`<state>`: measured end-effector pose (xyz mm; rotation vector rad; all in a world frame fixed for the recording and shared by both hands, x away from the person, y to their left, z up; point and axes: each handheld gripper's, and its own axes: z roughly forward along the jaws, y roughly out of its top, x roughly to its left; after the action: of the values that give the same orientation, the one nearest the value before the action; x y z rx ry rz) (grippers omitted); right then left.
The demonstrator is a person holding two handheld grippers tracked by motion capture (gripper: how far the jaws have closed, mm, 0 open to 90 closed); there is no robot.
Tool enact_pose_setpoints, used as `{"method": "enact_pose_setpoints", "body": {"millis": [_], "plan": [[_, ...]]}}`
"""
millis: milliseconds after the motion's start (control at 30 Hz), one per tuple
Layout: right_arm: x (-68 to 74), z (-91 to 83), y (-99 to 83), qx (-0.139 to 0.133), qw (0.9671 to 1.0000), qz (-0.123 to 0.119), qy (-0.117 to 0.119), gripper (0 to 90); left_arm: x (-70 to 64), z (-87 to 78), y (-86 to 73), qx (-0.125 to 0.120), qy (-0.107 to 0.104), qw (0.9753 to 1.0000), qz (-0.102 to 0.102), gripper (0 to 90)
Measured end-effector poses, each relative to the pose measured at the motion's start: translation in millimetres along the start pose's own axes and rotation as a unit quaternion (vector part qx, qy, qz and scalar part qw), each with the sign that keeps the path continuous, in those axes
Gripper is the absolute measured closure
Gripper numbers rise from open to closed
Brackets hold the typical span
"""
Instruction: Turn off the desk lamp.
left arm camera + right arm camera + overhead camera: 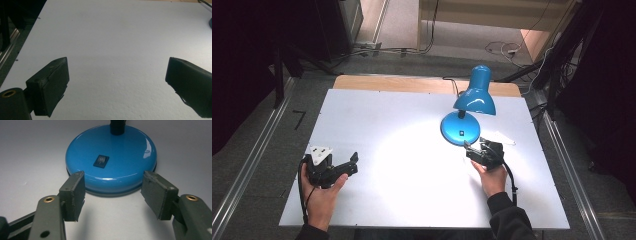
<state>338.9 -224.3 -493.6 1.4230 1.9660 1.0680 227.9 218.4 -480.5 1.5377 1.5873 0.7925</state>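
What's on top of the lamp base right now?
On the blue lamp base sit a black rocker switch and the black neck rising behind it. Whatever lies beneath the base is covered.

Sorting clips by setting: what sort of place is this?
Probably a lab recording station: a white table between metal rails, loose cables on the floor, and a blue desk lamp.

A lab or recording studio, by the look of it: a bare white surface [412, 150] stands between metal rails [247, 165] on grey carpet [452, 37], black curtains [242, 55] hang either side, and loose cables [502, 48] trail across the floor behind.
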Motion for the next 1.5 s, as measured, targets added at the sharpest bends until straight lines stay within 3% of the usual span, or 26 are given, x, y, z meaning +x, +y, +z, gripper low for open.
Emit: {"method": "enact_pose_setpoints", "body": {"millis": [200,367,700,767,967,1500], "plan": [[2.2,5.7,5.4,-0.001,1.0,0.002,-0.005,41.1,1.0,0.1,-0.1,0.001,0.0,1.0,-0.002,5.7],[2.4,9.0,7.3,-0.008,0.9999,0.009,-0.002,50.9,1.1,-0.1,0.0,0.001,0.0,1.0,-0.002,5.8],[7.7,15.5,16.1,-0.004,1.0,-0.001,-0.004,68.2,1.1,0.6,-0.1,0.002,-0.003,1.0,-0.001,5.8],[9.4,16.9,17.1,-0.01,0.9999,-0.001,-0.002,76.4,1.4,0.6,-0.3,0.003,-0.002,1.0,-0.001,5.7],[12.2,19.7,21.3,-0.011,0.9999,-0.001,-0.001,86.9,2.7,0.0,-0.3,0.003,-0.001,1.0,-0.004,5.8],[16.2,33.3,25.6,-0.001,1.0,-0.005,-0.007,87.8,4.2,-0.3,-0.4,0.002,-0.004,1.0,-0.005,5.8]]}}
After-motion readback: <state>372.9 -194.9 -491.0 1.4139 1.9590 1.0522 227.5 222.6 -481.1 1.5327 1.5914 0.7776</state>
